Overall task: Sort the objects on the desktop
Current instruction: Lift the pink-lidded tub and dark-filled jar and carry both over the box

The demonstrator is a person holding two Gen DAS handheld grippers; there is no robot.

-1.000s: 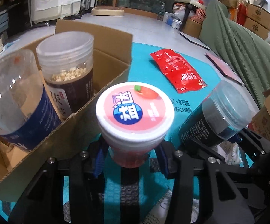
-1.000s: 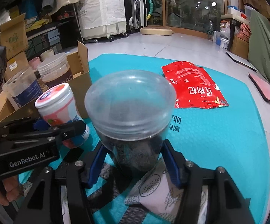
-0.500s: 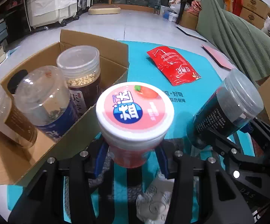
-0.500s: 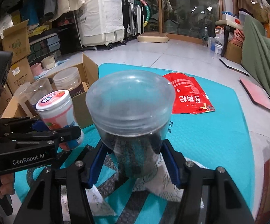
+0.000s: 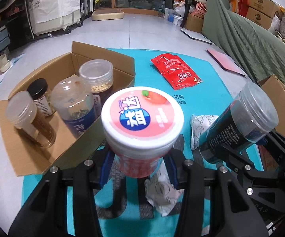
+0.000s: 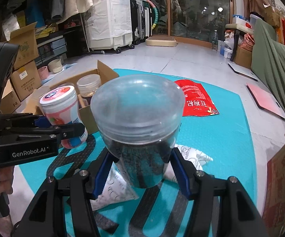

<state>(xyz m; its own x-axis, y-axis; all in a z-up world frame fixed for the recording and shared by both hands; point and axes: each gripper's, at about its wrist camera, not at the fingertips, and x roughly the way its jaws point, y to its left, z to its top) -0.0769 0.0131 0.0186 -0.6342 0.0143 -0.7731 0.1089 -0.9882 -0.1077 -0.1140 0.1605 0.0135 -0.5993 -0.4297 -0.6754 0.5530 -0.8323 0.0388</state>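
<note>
At the far left of the left wrist view, a cardboard box (image 5: 34, 158) is seen lying on the floor beside a teal mat (image 5: 207, 73). Four containers are stood upright in it: a clear-lidded jar with brown contents (image 5: 30, 120), a black-capped bottle (image 5: 40, 96), a blue-labelled jar (image 5: 73, 106) and a jar of pale kernels (image 5: 97, 77).

Further right, the left gripper (image 5: 137, 165) is seen closed on a pink jar with a white lid (image 5: 141, 128), which is held upright and clear of the mat between the blue pads. In the right wrist view a hand (image 6: 1, 181) is wrapped around this gripper's handle.

Under the jar, white patterned sachets (image 5: 162, 193) are spread on the mat. A red packet (image 5: 176, 73) is laid flat further back, well apart from the box.

To the right, the right gripper (image 6: 140, 169) is clamped on a dark-filled jar with a clear lid (image 6: 138, 122), likewise lifted off the mat. In the left wrist view that jar appears tilted, just beside the pink one without touching it.

At the far right, a green cloth (image 5: 261, 45) is draped over something.
</note>
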